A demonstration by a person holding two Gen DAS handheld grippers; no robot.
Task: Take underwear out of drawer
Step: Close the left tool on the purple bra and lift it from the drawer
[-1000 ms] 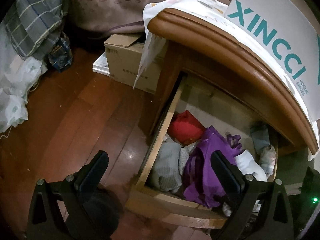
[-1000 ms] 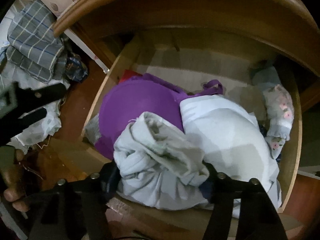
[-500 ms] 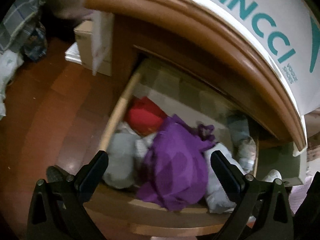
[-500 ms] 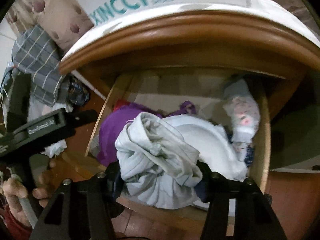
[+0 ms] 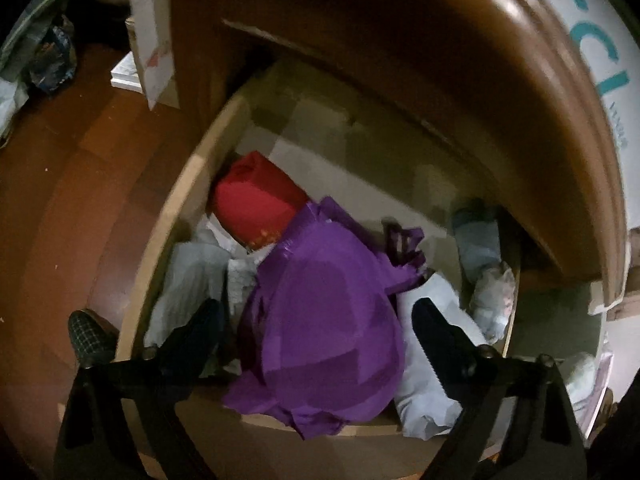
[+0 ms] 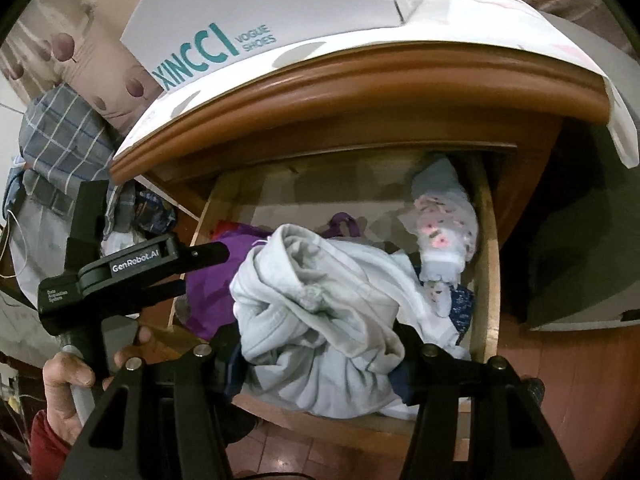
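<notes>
The wooden drawer (image 5: 160, 240) stands pulled open and holds clothes. My right gripper (image 6: 320, 344) is shut on a bunched pale grey-white piece of underwear (image 6: 316, 304) and holds it above the drawer front (image 6: 360, 420). My left gripper (image 5: 316, 320) is open and hovers over a purple garment (image 5: 324, 320) that drapes over the drawer front; its fingers stand either side of the cloth. The left gripper also shows in the right wrist view (image 6: 216, 254). A red folded item (image 5: 256, 204) lies at the drawer's back left.
A floral pale garment (image 6: 444, 232) and a blue-grey one (image 5: 476, 240) lie at the drawer's right side. The nightstand top (image 6: 360, 92) overhangs the drawer, with a white XINCCI shoe box (image 6: 248, 24) on it. A cardboard box (image 5: 152, 40) and bags stand on the wooden floor left.
My left gripper has swung in from the floor side and come down over the purple garment. My right gripper has lifted and pulled back with the pale underwear.
</notes>
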